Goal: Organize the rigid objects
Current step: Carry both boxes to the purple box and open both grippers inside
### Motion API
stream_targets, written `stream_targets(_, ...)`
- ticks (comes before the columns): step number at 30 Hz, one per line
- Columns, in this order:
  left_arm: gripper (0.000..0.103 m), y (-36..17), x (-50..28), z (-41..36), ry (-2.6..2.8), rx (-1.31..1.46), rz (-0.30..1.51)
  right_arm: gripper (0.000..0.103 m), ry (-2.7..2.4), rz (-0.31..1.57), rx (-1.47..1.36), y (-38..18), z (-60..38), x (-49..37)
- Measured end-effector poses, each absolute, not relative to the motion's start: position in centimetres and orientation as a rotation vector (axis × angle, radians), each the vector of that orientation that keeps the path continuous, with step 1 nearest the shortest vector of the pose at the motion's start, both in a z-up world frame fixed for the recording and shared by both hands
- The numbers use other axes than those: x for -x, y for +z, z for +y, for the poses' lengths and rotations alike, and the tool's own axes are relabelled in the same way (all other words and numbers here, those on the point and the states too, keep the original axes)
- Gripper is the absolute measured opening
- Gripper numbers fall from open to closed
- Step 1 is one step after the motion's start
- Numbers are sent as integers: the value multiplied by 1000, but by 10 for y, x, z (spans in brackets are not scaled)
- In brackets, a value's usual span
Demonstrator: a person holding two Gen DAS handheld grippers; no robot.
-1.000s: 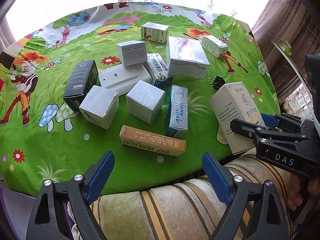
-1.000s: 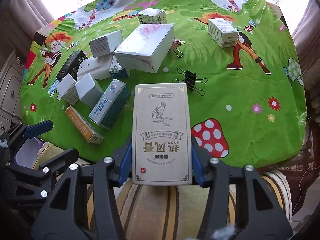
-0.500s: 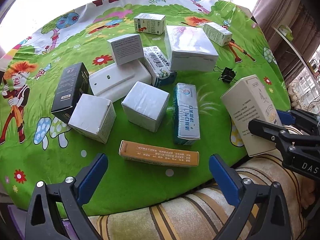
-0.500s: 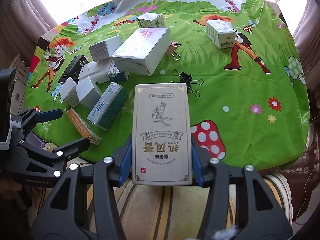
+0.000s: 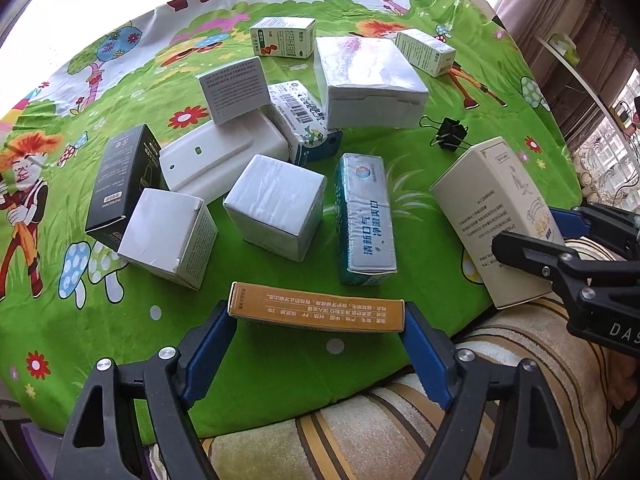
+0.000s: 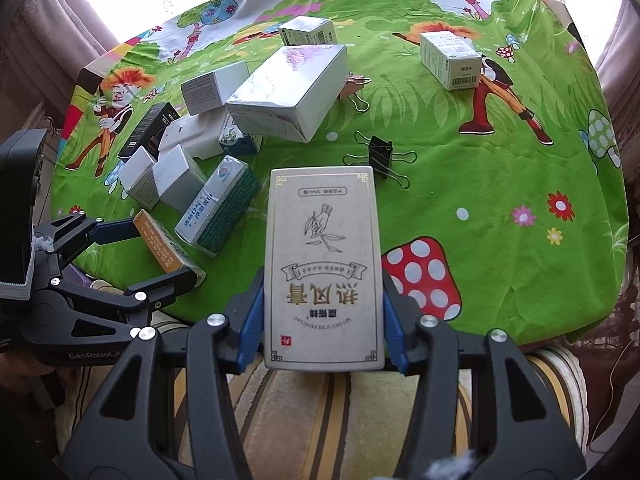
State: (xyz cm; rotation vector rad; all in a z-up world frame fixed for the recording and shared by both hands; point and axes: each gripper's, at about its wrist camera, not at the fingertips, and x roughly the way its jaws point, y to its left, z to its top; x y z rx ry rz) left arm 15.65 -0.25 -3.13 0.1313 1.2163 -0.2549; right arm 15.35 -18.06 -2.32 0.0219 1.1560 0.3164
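Observation:
A flat orange box (image 5: 316, 312) lies on the green cartoon tablecloth (image 5: 140, 332) near the front edge. My left gripper (image 5: 316, 322) spans it lengthwise. Its jaws are closing, and the blue pads (image 5: 214, 326) meet both short ends of the box. The right wrist view shows the same grip from the side, the left gripper (image 6: 162, 250) around the orange box (image 6: 158, 240). My right gripper (image 6: 324, 314) is shut on a tall beige box (image 6: 324, 248) with gold lettering, held above the table's front edge. That beige box (image 5: 492, 216) also shows at the right of the left wrist view.
Behind the orange box stand a teal box (image 5: 366, 216), two white cubes (image 5: 276, 206), a black box (image 5: 120, 184), a large white box (image 5: 368, 80) and several smaller cartons. A black binder clip (image 5: 450, 132) lies to the right. A striped cushion (image 5: 400, 420) sits below the table edge.
The left gripper came down and forward over the orange box, opened wider, then narrowed onto its two ends. The right gripper kept the beige box still.

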Motion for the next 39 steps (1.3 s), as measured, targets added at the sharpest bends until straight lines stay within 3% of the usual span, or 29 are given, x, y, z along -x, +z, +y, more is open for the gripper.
stream_targets(17, 83, 14, -97, 33, -126, 14, 1082, 55, 442, 1116, -15, 7, -152, -120)
stream_targets(39, 83, 50, -14, 145, 105, 232, 937, 55, 708, 1030, 196, 59, -46, -48)
